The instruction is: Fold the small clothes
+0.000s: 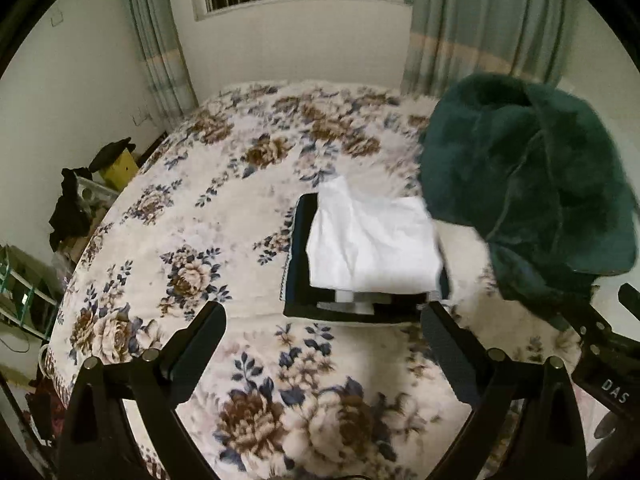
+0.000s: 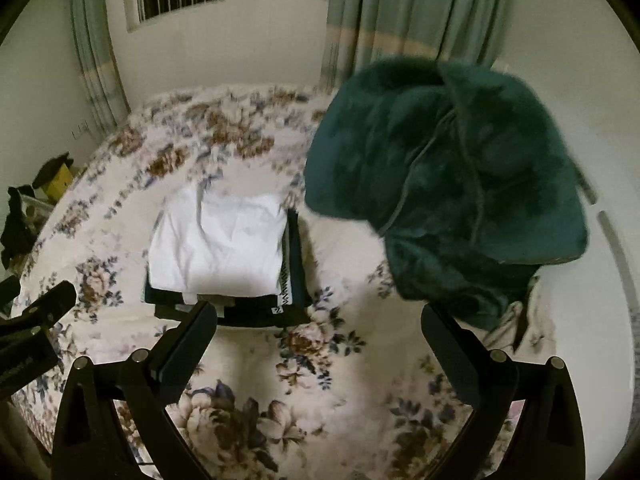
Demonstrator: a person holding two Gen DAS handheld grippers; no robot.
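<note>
On the bed, right of the stack: teal fleece garment [image 2: 444,184] is lying bunched and unfolded, blurred.
Stack: white folded cloth [image 1: 372,240] is sitting atop dark folded pieces [image 1: 344,306].
Left gripper [image 1: 322,340]: fingers are standing apart, holding nothing.
Right gripper [image 2: 320,340]: also spread wide, holding nothing.
Step advice: likely spreading the fleece flat first, pinching edges not bulk.
Hidden: fleece's shape and hems are hard to make out; lower stack layers are covered.
Surround: floral bedspread [image 1: 208,208].

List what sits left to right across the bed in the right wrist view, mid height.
Tip of the left gripper at the frame edge → folded white garment on top of the dark folded stack → crumpled dark green fleece garment. All on the floral blanket.
</note>
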